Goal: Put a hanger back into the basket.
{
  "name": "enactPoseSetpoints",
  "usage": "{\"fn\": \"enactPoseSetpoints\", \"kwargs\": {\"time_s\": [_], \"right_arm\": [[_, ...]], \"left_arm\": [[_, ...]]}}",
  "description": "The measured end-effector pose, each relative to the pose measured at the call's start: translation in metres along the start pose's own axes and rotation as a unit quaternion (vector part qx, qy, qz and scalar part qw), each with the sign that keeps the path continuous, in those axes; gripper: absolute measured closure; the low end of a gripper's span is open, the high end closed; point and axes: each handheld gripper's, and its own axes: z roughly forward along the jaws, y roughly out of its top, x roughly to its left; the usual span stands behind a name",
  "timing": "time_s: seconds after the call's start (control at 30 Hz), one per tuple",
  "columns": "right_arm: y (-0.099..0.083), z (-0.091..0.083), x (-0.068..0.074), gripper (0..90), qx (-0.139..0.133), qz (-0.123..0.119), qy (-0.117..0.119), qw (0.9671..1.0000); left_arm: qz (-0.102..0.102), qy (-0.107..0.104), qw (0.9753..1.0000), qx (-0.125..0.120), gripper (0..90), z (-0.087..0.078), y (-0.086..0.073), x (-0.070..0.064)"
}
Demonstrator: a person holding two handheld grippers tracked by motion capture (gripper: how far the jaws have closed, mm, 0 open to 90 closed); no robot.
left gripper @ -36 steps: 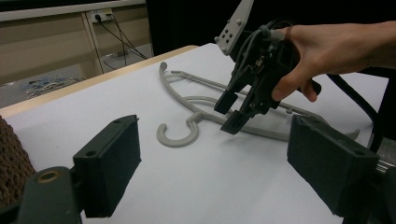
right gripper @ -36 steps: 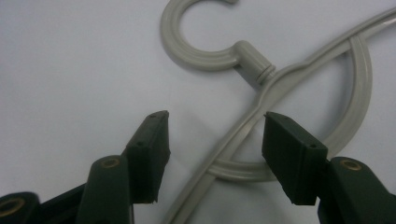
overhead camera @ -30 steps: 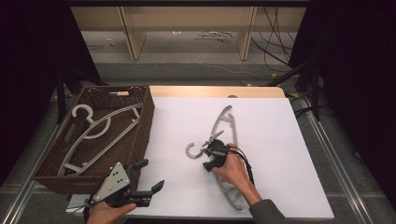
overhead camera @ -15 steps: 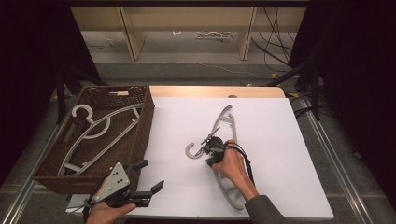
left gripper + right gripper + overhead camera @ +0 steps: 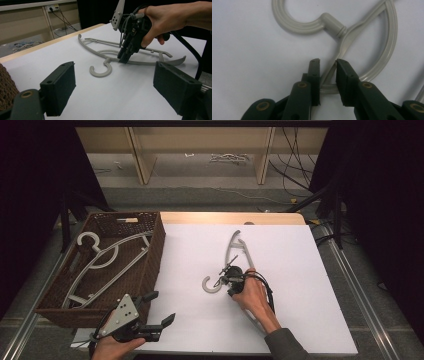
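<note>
I am holding my left gripper [image 5: 159, 322] low at about 7 o'clock on the table, just by the near corner of the basket [image 5: 150, 265]. Its jaws are standing wide apart with nothing between them, as the left gripper view shows, and it is hanging where it hung a second ago, so it is waiting its turn.

Farther in, near the middle of the white sheet [image 5: 300, 270], my right gripper [image 5: 231, 279] is the one that is changing. Over the last second it has been sliding a little toward 12 o'clock along the grey hanger [image 5: 234, 251] and settling on the neck just below the hook [image 5: 294, 25]. In the right gripper view the jaws are nearly closed, with one thin strut of the hanger running through the narrow gap between them; I cannot tell whether the pads are pressing it yet. The hanger is lying flat on the sheet, hook pointing toward 9 o'clock, one arm reaching toward 12 o'clock and the other running under my right hand [image 5: 252, 295] toward 5 o'clock.

I judge that this means the grasp is about to be made, and the lift not yet begun.

Beyond, at 9 to 10 o'clock, the basket is already holding another hanger [image 5: 102, 255], which is where I judge this one is going.
</note>
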Motion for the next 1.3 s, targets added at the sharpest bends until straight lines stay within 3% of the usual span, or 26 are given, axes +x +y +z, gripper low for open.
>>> {"fn": "enactPoseSetpoints", "kwargs": {"time_s": [0.13, 0.17, 0.2, 0.23, 0.3, 0.4, 0.43, 0.5, 0.6, 0.7, 0.9, 1.03, 1.3], "right_arm": [[-0.003, -0.002, -0.004, 78.5, 0.0, 0.006, 0.004, 1.0], [-0.004, -0.004, -0.006, 81.1, -0.005, 0.002, 0.007, 1.0], [-0.004, -0.008, -0.007, 90.0, -0.019, 0.001, 0.016, 0.9997], [-0.003, -0.011, -0.008, 90.0, -0.018, -0.001, 0.016, 0.9997], [-0.005, -0.007, -0.007, 90.0, 0.009, -0.002, 0.004, 1.0], [-0.005, -0.005, -0.01, 88.8, -0.001, 0.005, -0.006, 1.0], [-0.004, -0.006, -0.01, 83.2, -0.004, 0.013, -0.011, 0.9998], [-0.003, -0.009, -0.013, 77.2, -0.029, 0.031, -0.001, 0.9991], [-0.001, -0.007, -0.012, 76.0, -0.035, 0.039, 0.026, 0.9983], [-0.001, 0.004, -0.009, 71.2, -0.004, 0.041, 0.006, 0.9991], [-0.001, 0.006, -0.012, 74.9, -0.002, 0.054, 0.02, 0.9983], [0.003, 0.006, -0.014, 75.8, 0.016, 0.07, 0.027, 0.9971], [0.005, 0.007, -0.017, 79.0, 0.02, 0.061, 0.035, 0.9973]], "left_arm": [[0.0, 0.002, 1.0, 0.003, 17.8, -0.001, 0.0, 0.0], [0.001, 0.0, 1.0, -0.001, 17.9, 0.0, 0.0, 0.001], [0.003, 0.002, 1.0, 0.003, 17.9, 0.0, 0.0, 0.001], [0.001, 0.002, 1.0, 0.004, 17.9, 0.0, 0.0, 0.0], [0.0, 0.002, 1.0, 0.006, 17.9, 0.0, 0.0, 0.0], [0.004, 0.0, 1.0, 0.002, 17.9, -0.001, 0.0, 0.0], [0.001, 0.002, 1.0, 0.004, 17.9, -0.001, 0.0, 0.0], [0.002, 0.001, 1.0, 0.003, 17.9, -0.001, 0.001, 0.001], [0.001, 0.002, 1.0, 0.006, 18.0, 0.0, 0.0, 0.001], [0.001, 0.0, 1.0, 0.0, 18.0, 0.0, 0.0, 0.0], [0.002, 0.003, 1.0, 0.004, 18.0, 0.0, 0.0, 0.001], [0.002, 0.004, 1.0, 0.004, 18.1, 0.0, 0.0, 0.0], [0.003, 0.003, 1.0, 0.004, 18.1, 0.0, 0.0, 0.001]]}}
